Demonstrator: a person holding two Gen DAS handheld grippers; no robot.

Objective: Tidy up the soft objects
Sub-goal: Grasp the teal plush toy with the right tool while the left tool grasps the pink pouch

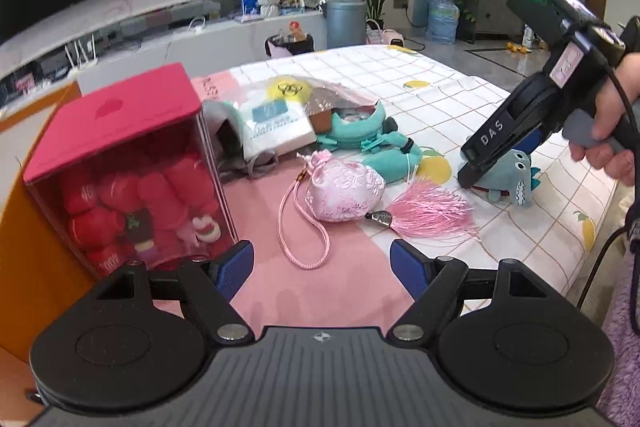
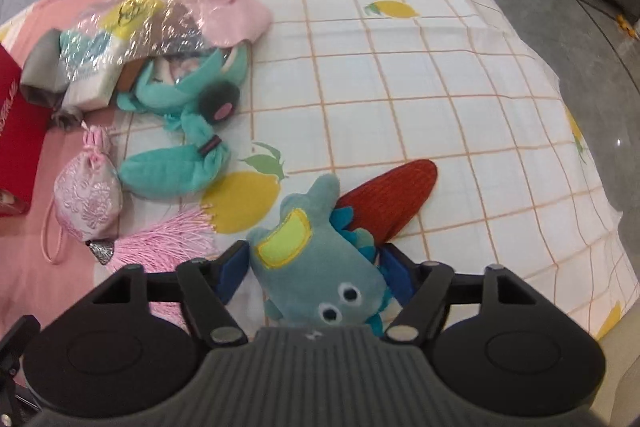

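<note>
A blue-grey shark plush [image 2: 320, 267] with a yellow patch lies on the bed between the fingers of my right gripper [image 2: 316, 267], which closes around its body; it also shows in the left wrist view [image 1: 516, 179] under the right gripper [image 1: 476, 167]. A pink satin pouch [image 1: 344, 187] with cord and tassel [image 1: 432, 211] lies ahead of my open, empty left gripper [image 1: 322, 267]. A teal plush doll [image 2: 184, 131] lies beyond the pouch [image 2: 88, 195]. A red fabric piece [image 2: 392, 199] lies by the shark's tail.
A red-lidded clear box [image 1: 128, 163] of red plush items stands at the left. A crinkly plastic bag [image 2: 132, 31] with packets and a pink cloth [image 2: 236, 15] lie behind the doll. The checked lemon sheet [image 2: 400, 87] covers the bed; its edge drops off to the right.
</note>
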